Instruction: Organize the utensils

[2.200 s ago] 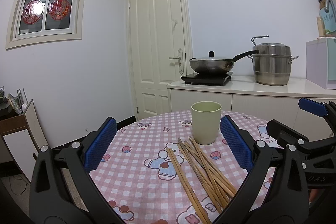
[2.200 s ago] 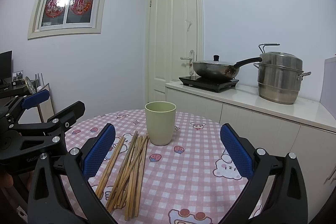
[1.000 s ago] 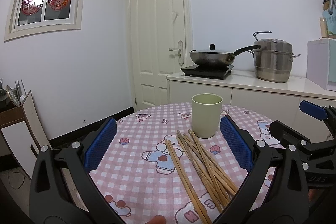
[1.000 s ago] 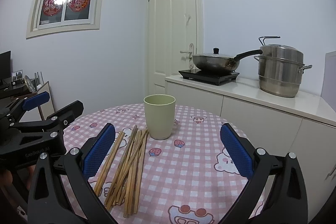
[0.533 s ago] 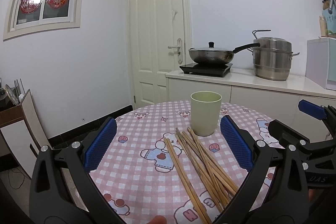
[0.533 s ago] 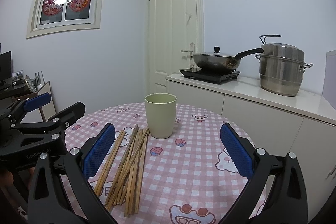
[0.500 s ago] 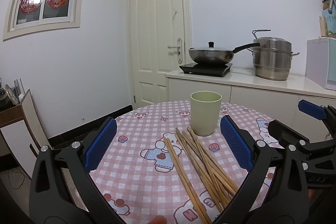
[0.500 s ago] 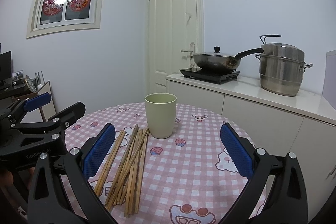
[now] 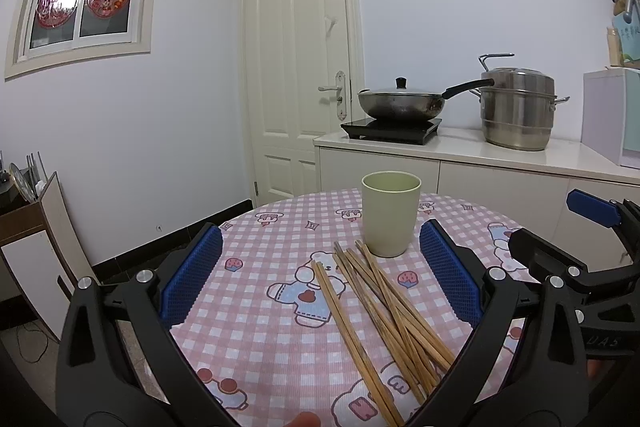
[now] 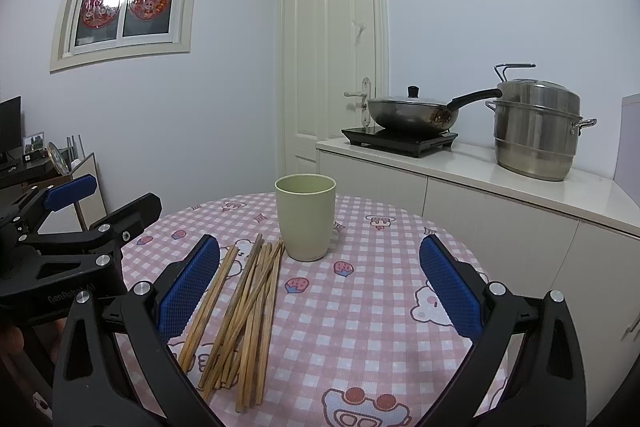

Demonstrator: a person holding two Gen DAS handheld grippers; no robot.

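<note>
Wooden chopsticks (image 9: 380,311), loose pile on the checked tablecloth (image 9: 260,307) just near of the upright green cup (image 9: 391,213); left gripper (image 9: 320,277) and right gripper (image 10: 318,281) both spread wide, empty, hovering near; advise pinching one pair mid-shaft, then tipping ends-down into cup.

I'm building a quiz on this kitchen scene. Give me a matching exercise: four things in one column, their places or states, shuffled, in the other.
Things:
1. cup
2. chopsticks
3. wok
4. left claw

Places or states:
A. on the black cooktop
B. open, holding nothing
C. upright on the checked tablecloth
D. lying loose beside the cup

Pairs: 1-C, 2-D, 3-A, 4-B
</note>
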